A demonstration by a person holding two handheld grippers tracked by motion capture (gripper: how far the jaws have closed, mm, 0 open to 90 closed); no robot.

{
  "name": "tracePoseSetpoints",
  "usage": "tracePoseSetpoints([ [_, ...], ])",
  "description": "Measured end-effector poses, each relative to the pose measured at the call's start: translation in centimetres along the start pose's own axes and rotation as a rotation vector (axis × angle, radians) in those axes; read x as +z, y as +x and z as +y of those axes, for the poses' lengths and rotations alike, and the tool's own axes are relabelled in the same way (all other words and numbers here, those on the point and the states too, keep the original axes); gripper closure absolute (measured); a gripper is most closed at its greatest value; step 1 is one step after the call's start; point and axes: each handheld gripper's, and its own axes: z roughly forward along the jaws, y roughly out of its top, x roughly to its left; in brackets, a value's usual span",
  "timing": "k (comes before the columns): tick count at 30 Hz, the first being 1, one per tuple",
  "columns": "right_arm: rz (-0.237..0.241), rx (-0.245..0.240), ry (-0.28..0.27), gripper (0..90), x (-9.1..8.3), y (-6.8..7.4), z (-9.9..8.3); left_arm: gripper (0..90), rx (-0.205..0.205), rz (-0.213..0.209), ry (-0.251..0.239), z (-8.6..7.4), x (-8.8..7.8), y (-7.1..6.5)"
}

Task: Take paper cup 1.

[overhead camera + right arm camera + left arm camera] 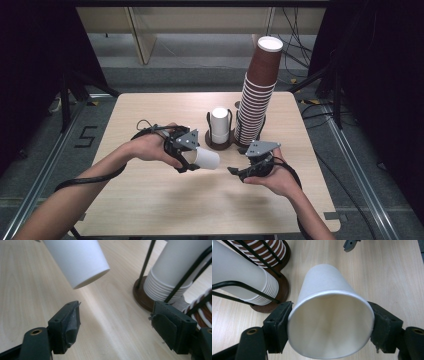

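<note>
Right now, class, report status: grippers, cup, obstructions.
Left gripper shut on white cup, held off table. Right gripper open, empty. Nothing between them.

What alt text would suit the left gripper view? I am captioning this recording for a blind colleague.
The left gripper clamps a white paper cup by its rim, open mouth toward the camera, base pointing away over the wooden table. At upper left, a stack of white cups sits in a wire holder on a brown base, with brown striped cups behind.

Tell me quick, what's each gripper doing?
Left gripper: closed on the white cup.
Right gripper: open, holding nothing.
</note>
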Motion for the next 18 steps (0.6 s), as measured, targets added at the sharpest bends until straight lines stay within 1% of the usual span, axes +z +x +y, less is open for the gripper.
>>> tracePoseSetpoints([
  [1, 0.014, 0.004, 0.007, 24.2, 0.1, 0.1, 0.0, 26.4, 0.004, 0.002, 0.005, 0.0, 0.0, 0.0],
  [3, 0.017, 0.010, 0.009, 24.3, 0.2, 0.2, 0.0, 26.4, 0.006, -0.003, 0.014, 0.1, 0.1, 0.0],
  [4, 0.032, 0.006, 0.020, 24.6, 0.4, 0.4, 0.1, 26.4, 0.010, -0.011, 0.030, 0.2, 0.1, 0.1],
  [5, 0.036, 0.001, 0.030, 24.7, 0.4, 0.4, 0.1, 26.4, 0.015, -0.017, 0.040, 0.3, 0.1, 0.1],
  [6, 0.042, -0.020, 0.031, 24.7, 0.5, 0.4, 0.2, 26.4, 0.013, -0.020, 0.045, 0.4, 0.2, 0.1],
  [7, 0.049, -0.028, 0.029, 24.8, 0.6, 0.5, 0.3, 26.4, 0.014, -0.023, 0.056, 0.5, 0.1, 0.2],
  [9, 0.054, -0.019, 0.048, 24.9, 0.7, 0.7, 0.4, 26.4, 0.018, -0.033, 0.071, 0.6, 0.2, 0.3],
  [10, 0.057, -0.047, 0.043, 25.0, 0.8, 0.6, 0.5, 26.4, 0.008, -0.037, 0.077, 0.7, 0.2, 0.3],
  [12, 0.056, -0.068, 0.041, 25.3, 0.9, 0.6, 0.7, 26.4, 0.018, -0.043, 0.089, 0.8, 0.2, 0.4],
  [13, 0.060, -0.043, 0.052, 25.4, 0.9, 0.8, 0.7, 26.4, 0.009, -0.048, 0.094, 0.9, 0.2, 0.4],
  [14, 0.066, -0.069, 0.048, 25.6, 0.9, 0.8, 0.8, 26.4, 0.009, -0.050, 0.100, 0.9, 0.2, 0.4],
  [15, 0.069, -0.080, 0.046, 25.8, 1.0, 0.8, 1.0, 26.4, 0.010, -0.052, 0.107, 1.0, 0.3, 0.4],
  [16, 0.065, -0.059, 0.053, 25.8, 0.9, 1.0, 1.0, 26.4, 0.016, -0.056, 0.120, 1.0, 0.3, 0.5],
  [17, 0.072, -0.089, 0.052, 25.8, 1.0, 0.9, 1.2, 26.4, 0.016, -0.056, 0.120, 1.0, 0.3, 0.5],
  [18, 0.072, -0.089, 0.052, 25.8, 1.0, 0.9, 1.2, 26.4, 0.018, -0.060, 0.128, 1.1, 0.3, 0.5],
])
